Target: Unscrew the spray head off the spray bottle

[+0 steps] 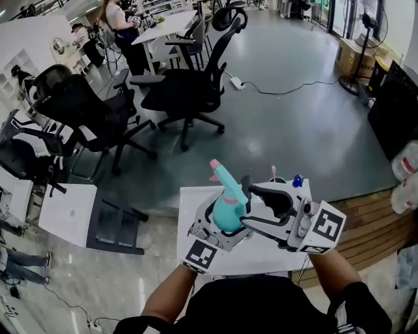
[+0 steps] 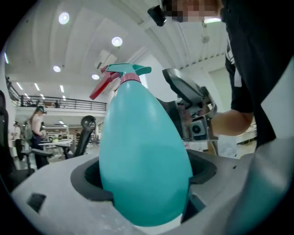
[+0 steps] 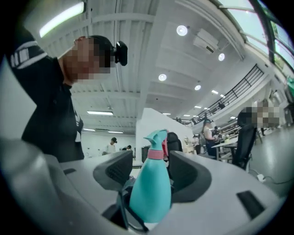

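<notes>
Head view, spray bottle [image 1: 227,212], spray head [image 1: 224,175] attached

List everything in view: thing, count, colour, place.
spray bottle: one, teal with pink collar and trigger, held above the table
table: one, white, under the grippers
small object: one, blue, table's far edge; too small to identify
office chairs: several, black, on the floor beyond the table
power strip: one, white, floor behind the chairs
standing fan: one, black, far right
person: one, light top, at the far desks
left gripper: one, grey-white, shut on the spray bottle's body
right gripper: one, grey-white, open, jaws either side of the bottle
</notes>
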The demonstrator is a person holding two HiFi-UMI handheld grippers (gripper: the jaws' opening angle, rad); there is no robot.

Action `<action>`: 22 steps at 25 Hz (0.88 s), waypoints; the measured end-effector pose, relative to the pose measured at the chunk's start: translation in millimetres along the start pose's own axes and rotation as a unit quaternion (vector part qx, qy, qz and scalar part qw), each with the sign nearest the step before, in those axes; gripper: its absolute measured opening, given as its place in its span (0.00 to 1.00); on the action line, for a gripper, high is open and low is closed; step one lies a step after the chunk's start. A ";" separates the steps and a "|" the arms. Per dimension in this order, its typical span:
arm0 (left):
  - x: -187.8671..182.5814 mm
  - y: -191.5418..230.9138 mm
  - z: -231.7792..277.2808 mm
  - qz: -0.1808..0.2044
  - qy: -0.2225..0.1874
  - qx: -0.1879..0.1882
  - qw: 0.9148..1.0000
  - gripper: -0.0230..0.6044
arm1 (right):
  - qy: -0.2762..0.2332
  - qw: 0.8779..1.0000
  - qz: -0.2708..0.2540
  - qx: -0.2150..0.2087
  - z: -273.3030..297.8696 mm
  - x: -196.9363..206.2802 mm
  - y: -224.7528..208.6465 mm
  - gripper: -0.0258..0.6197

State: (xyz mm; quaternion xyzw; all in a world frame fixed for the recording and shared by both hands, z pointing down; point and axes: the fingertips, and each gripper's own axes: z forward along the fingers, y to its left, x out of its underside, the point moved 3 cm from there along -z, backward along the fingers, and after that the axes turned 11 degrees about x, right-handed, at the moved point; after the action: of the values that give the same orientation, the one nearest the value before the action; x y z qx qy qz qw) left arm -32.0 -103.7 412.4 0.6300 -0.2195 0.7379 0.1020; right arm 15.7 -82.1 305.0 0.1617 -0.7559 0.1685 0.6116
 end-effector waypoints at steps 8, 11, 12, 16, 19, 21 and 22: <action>18.4 10.3 4.9 0.051 0.068 -0.128 0.988 0.79 | 0.006 0.996 0.024 0.086 20.7 3.9 -7.6 0.42; 12.3 11.2 6.2 0.065 0.066 -0.150 0.984 0.79 | 0.008 0.994 0.033 0.101 28.1 6.1 -8.3 0.37; 7.7 11.2 6.7 0.062 0.060 -0.155 0.984 0.79 | 0.008 0.994 0.033 0.104 29.2 6.6 -8.0 0.32; 6.8 8.8 6.7 0.059 0.052 -0.144 0.986 0.79 | 0.005 0.994 0.032 0.105 29.2 3.9 -6.0 0.28; -1.6 3.7 6.9 0.040 0.026 -0.107 0.993 0.79 | 0.008 0.995 0.024 0.097 28.9 -0.9 -3.4 0.27; -5.7 0.9 7.3 0.034 0.011 -0.078 0.996 0.79 | 0.011 0.996 0.018 0.087 28.9 -2.5 -2.0 0.27; -8.3 -0.6 7.8 0.030 0.000 -0.064 0.997 0.79 | 0.013 0.997 0.016 0.081 28.4 -2.5 -1.4 0.27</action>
State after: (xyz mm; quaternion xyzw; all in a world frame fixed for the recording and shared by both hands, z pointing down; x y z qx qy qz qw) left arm -23.3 -105.7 405.2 0.6150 -0.2851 0.7253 0.1200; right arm -7.8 -96.1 297.1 0.1966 -0.7339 0.2408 0.6040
